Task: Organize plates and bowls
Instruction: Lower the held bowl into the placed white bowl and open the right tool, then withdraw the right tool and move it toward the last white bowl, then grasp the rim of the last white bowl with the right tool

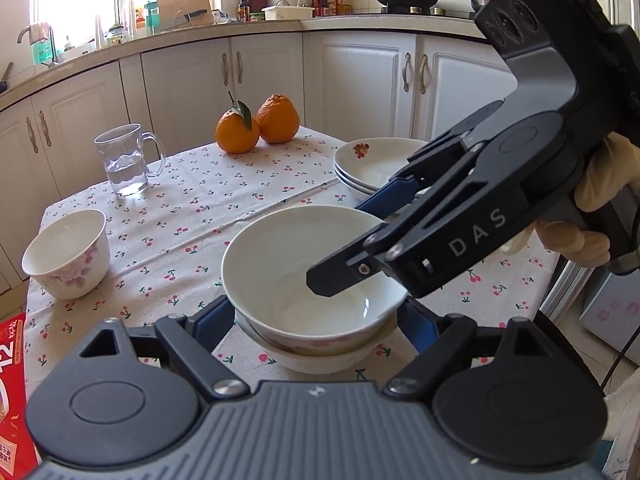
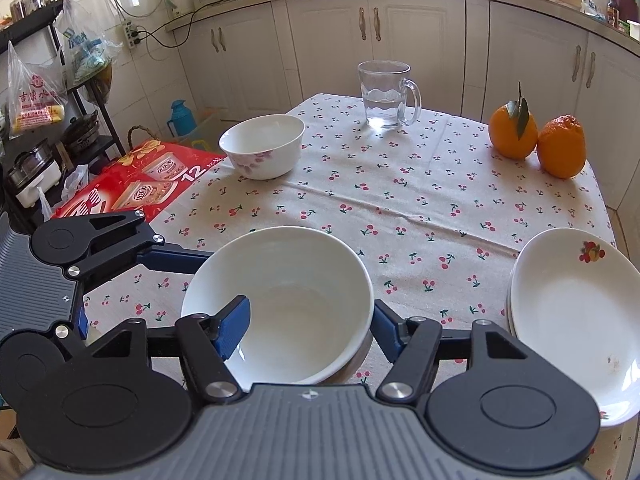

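Note:
Two white bowls are nested near the table's front edge: the upper bowl (image 1: 280, 248) (image 2: 304, 264) sits in the lower bowl (image 1: 320, 356). My left gripper (image 1: 314, 306) has its blue pads against both sides of the lower bowl, and one of its fingers (image 2: 172, 258) reaches the stack from the left. My right gripper (image 1: 340, 244) (image 2: 310, 308) straddles the upper bowl's wall, one finger inside and one outside, with a wide gap between them. A third bowl (image 1: 66, 258) (image 2: 262, 146) with pink flowers stands alone. Stacked white plates (image 1: 372, 160) (image 2: 568, 320) lie at the right.
A glass mug (image 1: 124, 160) (image 2: 386, 96) with water and two oranges (image 1: 258, 124) (image 2: 536, 140) stand at the far side of the cherry-print tablecloth (image 2: 400, 208). A red box (image 2: 136, 184) lies beside the table. A gloved hand (image 1: 600, 200) holds the right gripper.

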### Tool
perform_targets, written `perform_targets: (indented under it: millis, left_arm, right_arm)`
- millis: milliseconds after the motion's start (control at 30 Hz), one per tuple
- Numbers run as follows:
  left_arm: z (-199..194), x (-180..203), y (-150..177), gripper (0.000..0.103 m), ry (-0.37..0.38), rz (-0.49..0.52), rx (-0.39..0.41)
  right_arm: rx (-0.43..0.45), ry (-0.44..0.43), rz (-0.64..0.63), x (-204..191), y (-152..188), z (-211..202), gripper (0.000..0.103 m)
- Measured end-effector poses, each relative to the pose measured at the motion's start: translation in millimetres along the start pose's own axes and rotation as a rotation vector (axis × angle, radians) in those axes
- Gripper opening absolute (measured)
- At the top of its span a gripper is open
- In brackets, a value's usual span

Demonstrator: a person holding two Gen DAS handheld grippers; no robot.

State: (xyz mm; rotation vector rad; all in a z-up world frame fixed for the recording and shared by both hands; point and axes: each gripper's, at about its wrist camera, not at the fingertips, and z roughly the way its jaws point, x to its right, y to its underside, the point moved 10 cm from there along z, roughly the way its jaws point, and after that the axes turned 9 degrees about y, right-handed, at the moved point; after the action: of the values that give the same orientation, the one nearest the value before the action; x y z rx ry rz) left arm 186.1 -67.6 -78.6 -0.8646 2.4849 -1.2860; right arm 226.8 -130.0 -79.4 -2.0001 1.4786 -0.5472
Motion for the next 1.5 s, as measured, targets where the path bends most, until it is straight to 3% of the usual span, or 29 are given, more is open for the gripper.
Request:
perform_targets:
  millis: [200, 367, 467, 800, 1167, 1500]
  left_arm:
    - [-0.7, -0.2, 0.4, 0.090, 0.002, 0.004, 0.007]
    - [-6.6, 1.2, 1.0, 0.093, 0.004, 0.012, 0.018]
    - [-13.1, 1.2, 3.2, 0.093, -0.004, 0.011, 0.020]
    - [-44.9, -14.7, 6.8, 0.093, -0.064, -0.010, 0.060]
    - [-59.2, -92.4, 12.7, 0.093, -0.227, -0.100, 0.082]
    - [-38.4, -181.9, 9.6, 0.093, -0.327, -0.193, 0.097]
  right_arm:
    - [0.002, 0.010, 0.000, 1.1, 0.4, 0.5, 0.077]
    - [0.026, 0.005, -0.007, -2.0, -2.9, -4.8, 0.096]
    - [0.036, 0.008, -0.020, -4.8, -4.7, -7.7, 0.100]
    - [0.056, 0.006, -0.034, -11.5, -12.6, -14.7, 0.103]
    - [0.058, -0.004, -0.164, -33.2, -48.7, -7.5, 0.103]
    - [0.022, -0.076, -0.333, -69.7, -105.5, 39.1, 0.103]
